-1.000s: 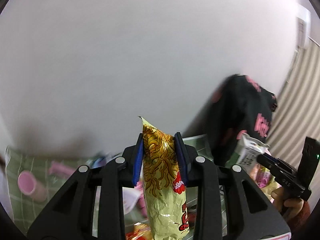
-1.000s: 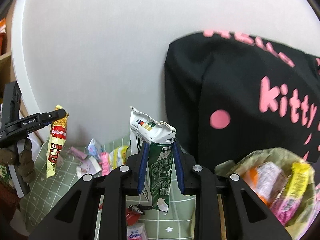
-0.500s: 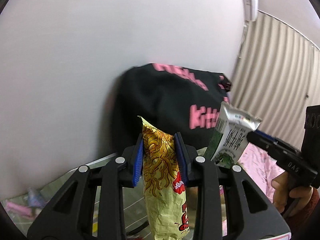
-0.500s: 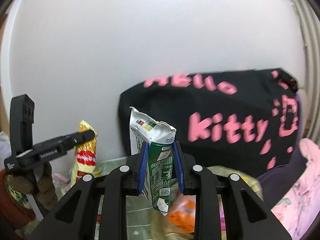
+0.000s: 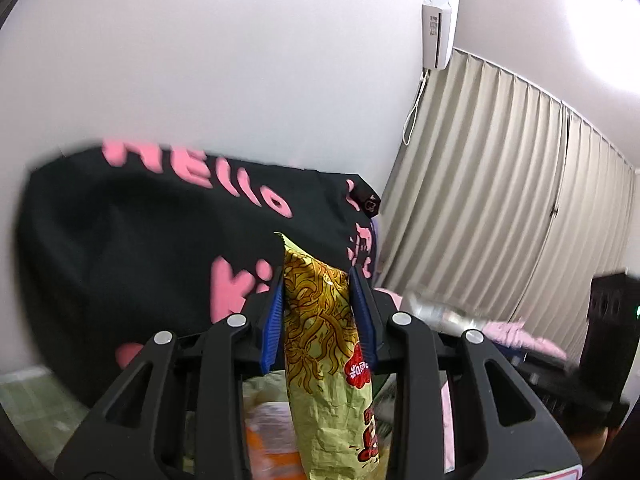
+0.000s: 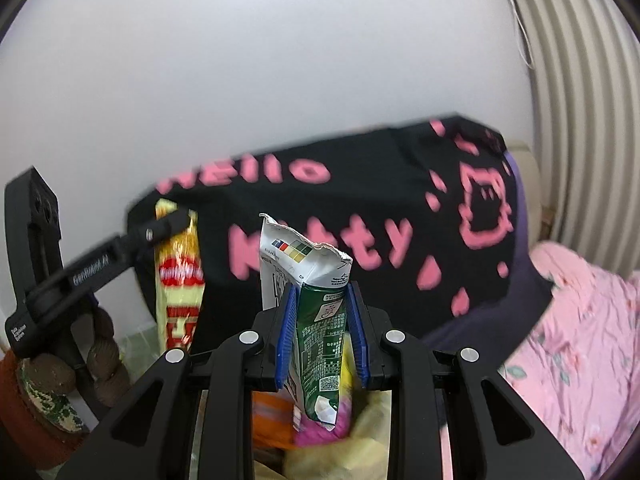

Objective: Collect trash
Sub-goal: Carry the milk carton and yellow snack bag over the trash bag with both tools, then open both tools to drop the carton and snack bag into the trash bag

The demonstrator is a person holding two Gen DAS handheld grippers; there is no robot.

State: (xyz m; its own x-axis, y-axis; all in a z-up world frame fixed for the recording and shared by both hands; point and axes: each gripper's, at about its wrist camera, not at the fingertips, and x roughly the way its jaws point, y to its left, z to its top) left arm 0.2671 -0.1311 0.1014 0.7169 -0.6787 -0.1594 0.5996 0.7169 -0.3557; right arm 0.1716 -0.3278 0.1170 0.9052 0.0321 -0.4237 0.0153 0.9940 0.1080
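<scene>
One big black cloth with pink letters "Hello Kitty" hangs behind, and one pink flowered bed lies at its right. The right tongs are closed on one green and white milk carton, torn open on top, above a bag of wrappers. The left tongs are closed on one yellow noodle snack packet with red label, its writing not readable.
</scene>
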